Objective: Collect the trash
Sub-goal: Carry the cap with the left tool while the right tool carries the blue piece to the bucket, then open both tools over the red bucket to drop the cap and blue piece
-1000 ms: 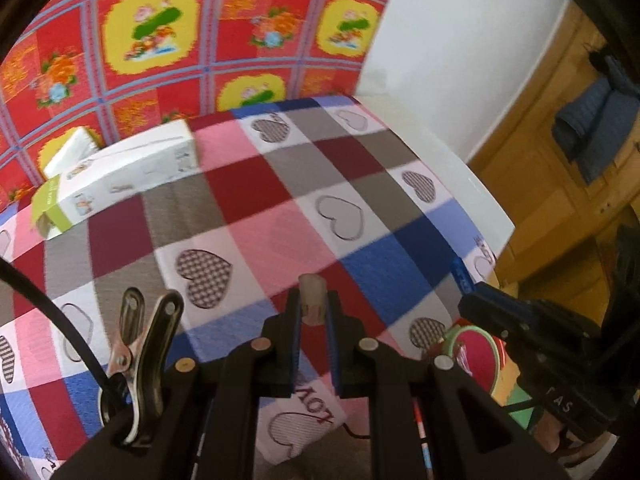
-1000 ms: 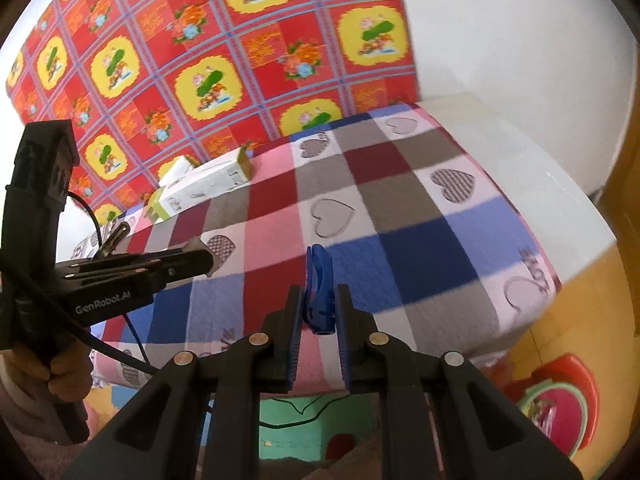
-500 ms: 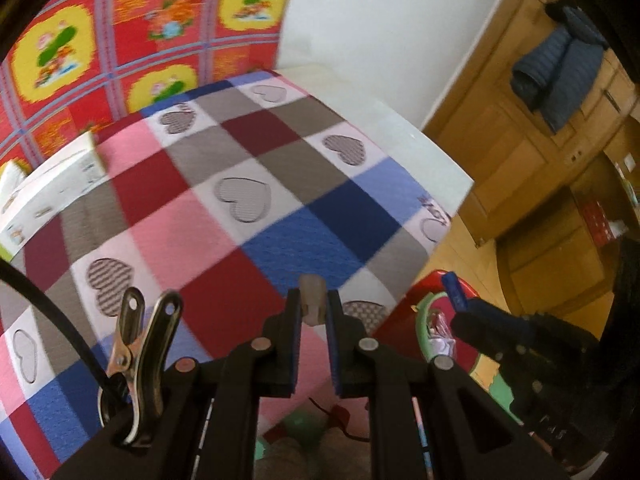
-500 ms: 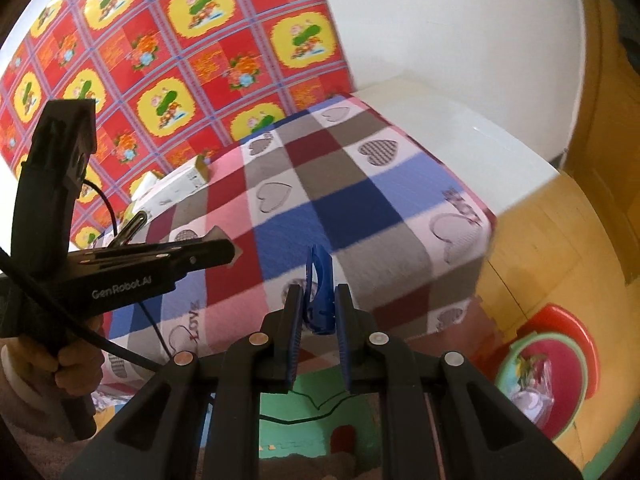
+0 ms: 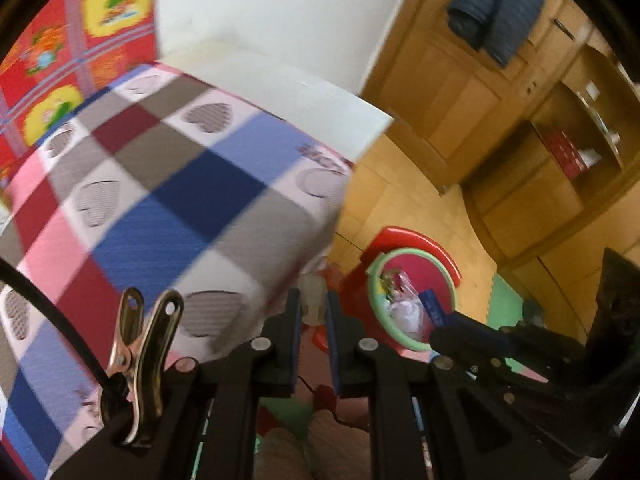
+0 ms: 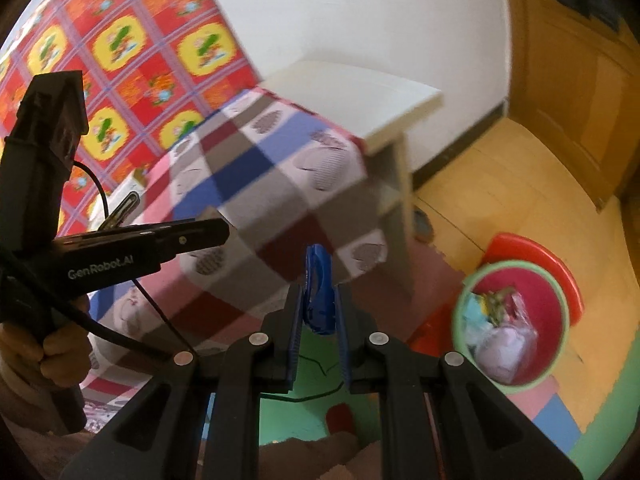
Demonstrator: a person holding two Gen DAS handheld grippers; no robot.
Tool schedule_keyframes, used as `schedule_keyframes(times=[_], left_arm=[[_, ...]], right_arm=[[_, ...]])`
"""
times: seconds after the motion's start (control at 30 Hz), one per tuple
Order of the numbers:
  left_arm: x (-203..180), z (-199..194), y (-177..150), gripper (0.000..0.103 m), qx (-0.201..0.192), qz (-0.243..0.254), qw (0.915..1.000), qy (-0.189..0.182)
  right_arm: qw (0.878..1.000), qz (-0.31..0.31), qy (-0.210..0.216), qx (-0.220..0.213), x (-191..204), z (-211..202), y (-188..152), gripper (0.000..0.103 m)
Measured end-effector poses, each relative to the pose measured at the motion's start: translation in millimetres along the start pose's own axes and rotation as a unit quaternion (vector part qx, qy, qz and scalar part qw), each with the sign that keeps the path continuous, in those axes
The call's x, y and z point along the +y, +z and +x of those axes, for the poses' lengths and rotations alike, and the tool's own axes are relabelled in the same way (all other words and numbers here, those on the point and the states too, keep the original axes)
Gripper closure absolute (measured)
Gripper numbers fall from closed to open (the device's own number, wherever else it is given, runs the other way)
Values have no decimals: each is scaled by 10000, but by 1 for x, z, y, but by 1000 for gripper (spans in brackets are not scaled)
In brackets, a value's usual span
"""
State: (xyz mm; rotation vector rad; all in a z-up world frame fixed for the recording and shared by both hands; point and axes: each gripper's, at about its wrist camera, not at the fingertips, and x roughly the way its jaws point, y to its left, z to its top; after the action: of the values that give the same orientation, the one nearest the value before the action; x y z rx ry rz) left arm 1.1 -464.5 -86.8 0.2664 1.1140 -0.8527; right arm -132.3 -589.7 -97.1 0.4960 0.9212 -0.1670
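My left gripper [image 5: 314,300] is shut on a small whitish cap-like scrap [image 5: 313,294], past the front corner of the table. A crumpled blue scrap [image 6: 319,300] is pinched between the pads of my right gripper [image 6: 319,308]. On the floor stands a green-rimmed bin [image 5: 376,272] with a red liner and several pieces of trash inside, resting against a red base. In the right wrist view the bin [image 6: 460,308] lies to the lower right. The right gripper's tip with the blue scrap [image 5: 434,308] hangs over the bin's near rim. A hand holds the left gripper [image 6: 222,232] on the left.
The table under a checked cloth with hearts [image 5: 160,200] fills the left, its white top [image 5: 320,100] bare at the far end. Wooden cupboards [image 5: 500,92] with a dark jacket [image 5: 496,4] stand behind. Coloured foam mats [image 6: 560,420] cover the floor. A red patterned cloth [image 6: 120,48] hangs on the wall.
Both views have swung right, off the tabletop toward the floor, and rolled. The bin has come fully into view and nearer. Both grippers keep their scraps.
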Motion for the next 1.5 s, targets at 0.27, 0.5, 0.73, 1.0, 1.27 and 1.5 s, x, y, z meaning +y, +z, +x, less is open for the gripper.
schedule_keyframes(times=[0.27,0.5,0.73,1.0,1.27,1.5], left_arm=[[-61,48,2,91,286,552,9976,-295],[-120,95,0,91,531,1080,9911,-565],[-173,150,1,91,745,1527,9824,-774],[-211,209,-4,91,1022,1745,9757,-843],[-223,245,-6,89,1241,1719,9735,-852],[-226,252,-4,75,1265,1728,9747,-641]], right_arm=[[9980,360,-527,11,-64,-8,-22,86],[9932,644,-956,142,-120,-5,-46,86],[9890,744,-1243,307,-165,10,-62,86],[9866,826,-1314,511,-207,31,-71,86],[9857,922,-1248,662,-229,48,-74,86],[9856,905,-1266,663,-232,47,-73,77]])
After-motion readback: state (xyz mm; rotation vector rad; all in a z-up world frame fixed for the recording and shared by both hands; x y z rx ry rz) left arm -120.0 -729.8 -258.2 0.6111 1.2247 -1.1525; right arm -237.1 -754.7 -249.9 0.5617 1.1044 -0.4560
